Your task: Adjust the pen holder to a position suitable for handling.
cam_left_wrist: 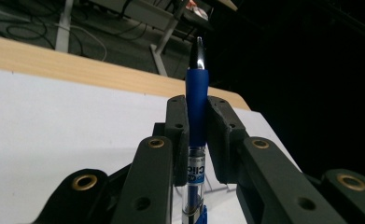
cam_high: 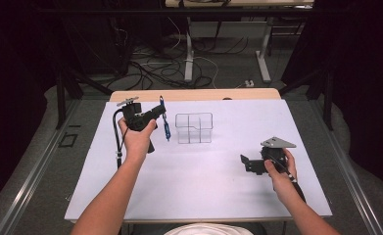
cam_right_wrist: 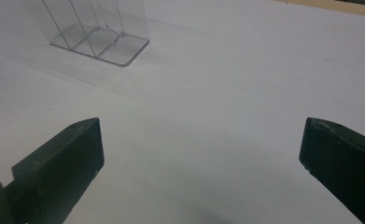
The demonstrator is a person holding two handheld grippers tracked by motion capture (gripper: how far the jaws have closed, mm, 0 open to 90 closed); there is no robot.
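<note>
Pen (cam_high: pixel 165 123), blue, hangs near-upright in the left gripper (cam_high: pixel 160 111), held above the white worktop (cam_high: pixel 203 186) toward its far-left corner, just left of the clear organiser (cam_high: pixel 194 128). High view: that organiser, w/ divided compartments, stands near the middle of the far edge; the right gripper (cam_high: pixel 244 162) rests low toward the near-right part of the worktop, well apart from it.

Left gripper view: jaws clamped tight on the pen's (cam_left_wrist: pixel 197 116) blue grip section, silver tip pointing up past the pads, clear barrel below; worktop's wooden far edge (cam_left_wrist: pixel 77 67) behind.

Right gripper view: jaws spread wide, nothing btwn them, bare white worktop (cam_right_wrist: pixel 208 121) below; organiser (cam_right_wrist: pixel 98 28) at upper left.
</note>
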